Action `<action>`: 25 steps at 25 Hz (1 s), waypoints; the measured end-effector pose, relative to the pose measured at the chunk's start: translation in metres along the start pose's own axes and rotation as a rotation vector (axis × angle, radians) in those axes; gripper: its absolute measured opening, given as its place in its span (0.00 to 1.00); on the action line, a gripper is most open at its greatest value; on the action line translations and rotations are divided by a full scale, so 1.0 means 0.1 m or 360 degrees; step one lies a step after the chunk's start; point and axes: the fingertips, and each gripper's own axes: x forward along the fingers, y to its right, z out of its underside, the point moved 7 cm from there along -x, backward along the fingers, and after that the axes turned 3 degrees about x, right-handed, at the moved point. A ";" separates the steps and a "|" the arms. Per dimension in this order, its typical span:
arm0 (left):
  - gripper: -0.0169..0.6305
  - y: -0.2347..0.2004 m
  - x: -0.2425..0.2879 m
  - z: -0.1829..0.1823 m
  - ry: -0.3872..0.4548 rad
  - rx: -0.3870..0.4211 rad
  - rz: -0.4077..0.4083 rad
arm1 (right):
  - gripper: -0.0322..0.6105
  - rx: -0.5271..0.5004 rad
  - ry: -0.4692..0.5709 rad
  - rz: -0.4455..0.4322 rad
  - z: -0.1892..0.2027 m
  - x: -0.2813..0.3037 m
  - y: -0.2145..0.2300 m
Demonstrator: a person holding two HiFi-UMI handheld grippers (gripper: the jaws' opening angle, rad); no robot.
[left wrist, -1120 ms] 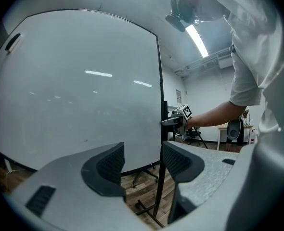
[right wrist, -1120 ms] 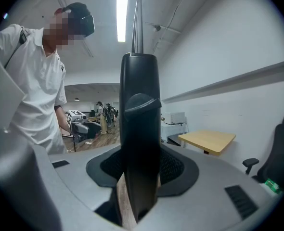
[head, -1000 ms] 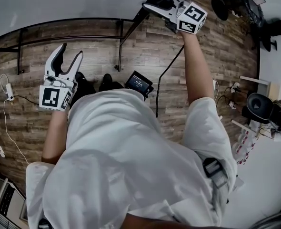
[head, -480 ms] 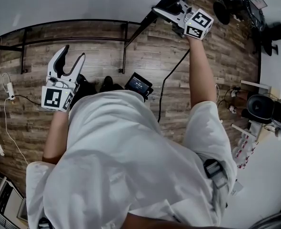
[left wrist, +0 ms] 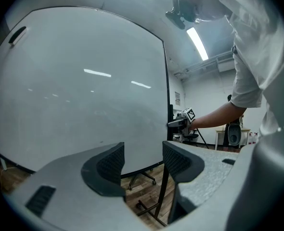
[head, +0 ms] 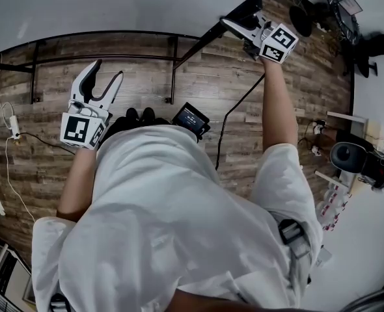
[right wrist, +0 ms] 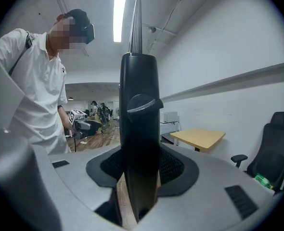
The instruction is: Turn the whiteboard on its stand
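whiteboard [left wrist: 84, 81] upright, right gripper [right wrist: 141, 166] jaws clamped on its vertical edge; left gripper [left wrist: 143, 160] jaws apart, empty

— Any writing to read?

— None legible. Only black-and-white square markers on the cube [head: 79, 130] of the left tongs [head: 107, 73] and on the cube [head: 278, 44] of the right tongs [head: 234, 26]. Block patterns, no letters or digits.

— Screens or notices?

— Faintly lit screen on a dark device [head: 191, 117], middle of the head view, far too small to make out. Small sheet [left wrist: 178, 98] on the far wall, just right of the whiteboard [left wrist: 79, 81] in the left gripper view, also too small to read.
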 end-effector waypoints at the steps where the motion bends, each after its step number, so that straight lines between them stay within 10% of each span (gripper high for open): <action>1: 0.41 0.00 0.02 -0.03 0.0006 0.0004 0.0012 | 0.32 0.0004 0.0004 0.0010 0.00 -0.03 0.01; 25: 0.41 0.56 0.06 -0.04 0.0051 -0.0041 -0.0097 | 0.32 0.0024 0.0018 0.0106 0.12 -0.55 0.11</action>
